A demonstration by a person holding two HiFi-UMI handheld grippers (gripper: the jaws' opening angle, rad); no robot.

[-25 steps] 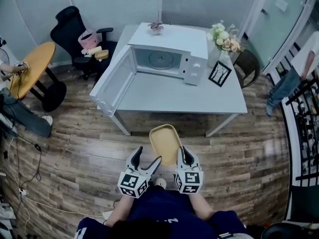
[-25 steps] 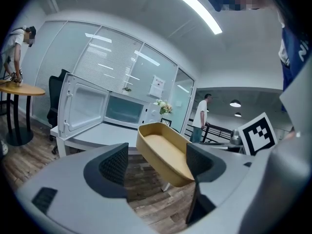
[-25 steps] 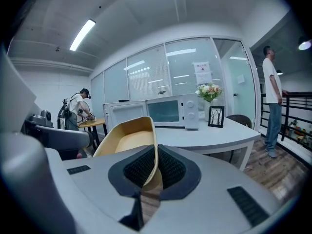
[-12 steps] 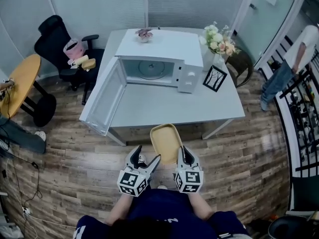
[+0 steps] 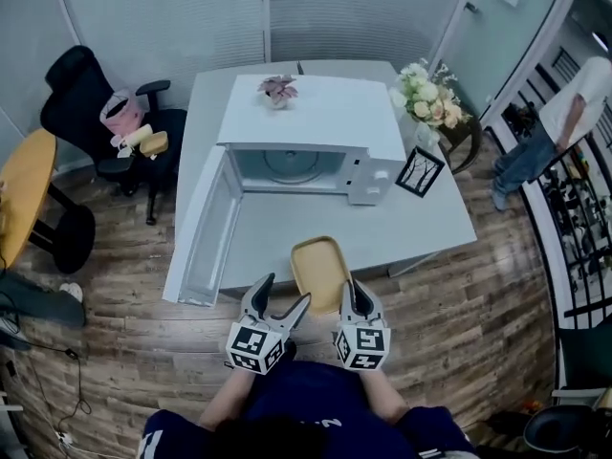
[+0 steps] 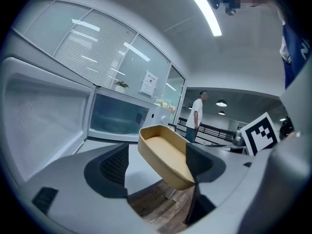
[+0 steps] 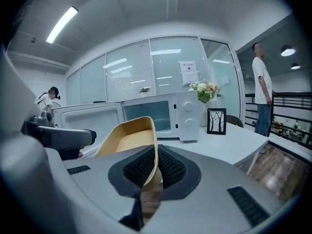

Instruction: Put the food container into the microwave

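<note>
So up close, the right gripper [image 7: 155, 168] is pinching the near wall of the yellow food container [image 7: 127, 136]. Only its own view shows that, since the head view hides the pinch behind the jaws. The left gripper [image 5: 285, 293] is spread wide, holding nothing. The container hangs at the table's [image 5: 430, 228] near edge, short of the microwave [image 5: 316, 127], whose door [image 5: 199, 242] stands open.
</note>
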